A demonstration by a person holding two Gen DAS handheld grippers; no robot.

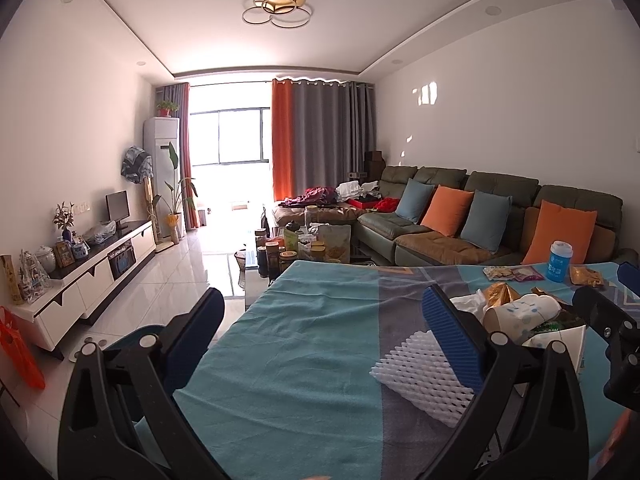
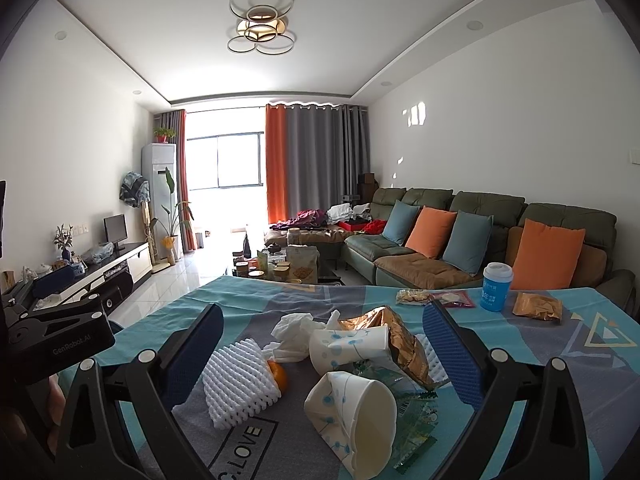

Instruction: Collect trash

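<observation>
- In the left wrist view, the white foam fruit net (image 1: 416, 376) is partly covered by the right finger of the left hand-held gripper (image 1: 324, 332).
- The paper cups (image 1: 520, 312) near the worktop's right edge are half hidden behind the right hand-held gripper (image 1: 612, 320), itself cut off by the picture's edge.
- In the right wrist view, an orange fruit (image 2: 278, 374) shows only a sliver behind the net.
- The green wrapper (image 2: 416, 400) lies mostly under the nearest cup (image 2: 356, 416).
- The print on the blue canister (image 2: 495, 286) is too small to read.

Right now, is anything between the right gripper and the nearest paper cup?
Nothing visible. The right gripper is open, and the tipped cup lies on the cloth between its fingers, with a green wrapper beside it.
</observation>
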